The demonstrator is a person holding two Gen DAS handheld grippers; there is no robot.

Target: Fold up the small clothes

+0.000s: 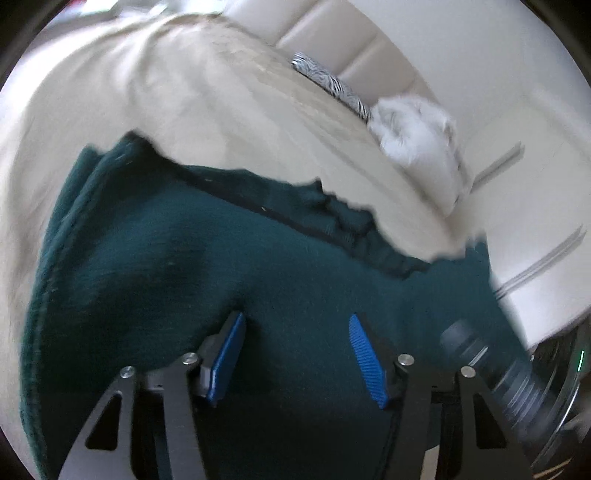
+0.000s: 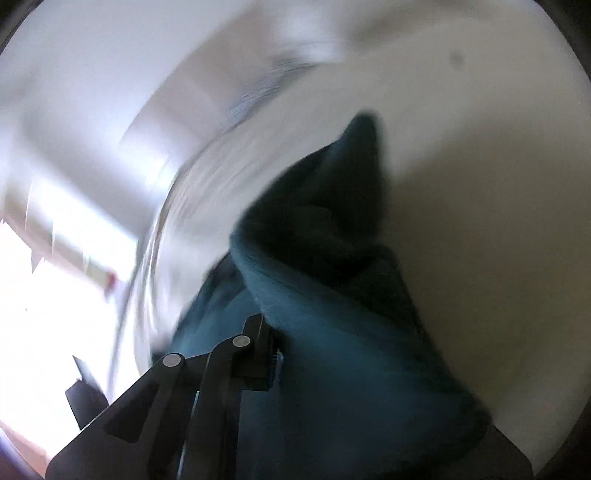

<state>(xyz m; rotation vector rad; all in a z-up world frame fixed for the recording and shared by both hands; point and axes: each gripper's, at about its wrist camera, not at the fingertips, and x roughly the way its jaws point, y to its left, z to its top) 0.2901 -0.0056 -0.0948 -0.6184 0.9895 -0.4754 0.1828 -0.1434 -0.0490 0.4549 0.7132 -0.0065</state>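
A dark green knitted garment point(image 1: 184, 266) lies on a cream sheet point(image 1: 129, 92) and fills the lower half of the left wrist view. My left gripper point(image 1: 297, 354) hovers just over it, its blue-padded fingers point(image 1: 227, 354) spread wide with nothing between them. In the right wrist view, which is blurred by motion, the same green garment point(image 2: 332, 295) hangs lifted and bunched. My right gripper point(image 2: 284, 358) is shut on a fold of it; only the left finger point(image 2: 258, 350) shows, the other is hidden under the cloth. The right gripper's body point(image 1: 517, 373) shows at the lower right of the left wrist view.
A black-and-white patterned cloth point(image 1: 332, 85) and a fluffy white item point(image 1: 417, 125) lie at the far edge of the sheet. A beige padded headboard or sofa back point(image 1: 332, 29) runs behind them. A bright window point(image 2: 48, 295) is at the left.
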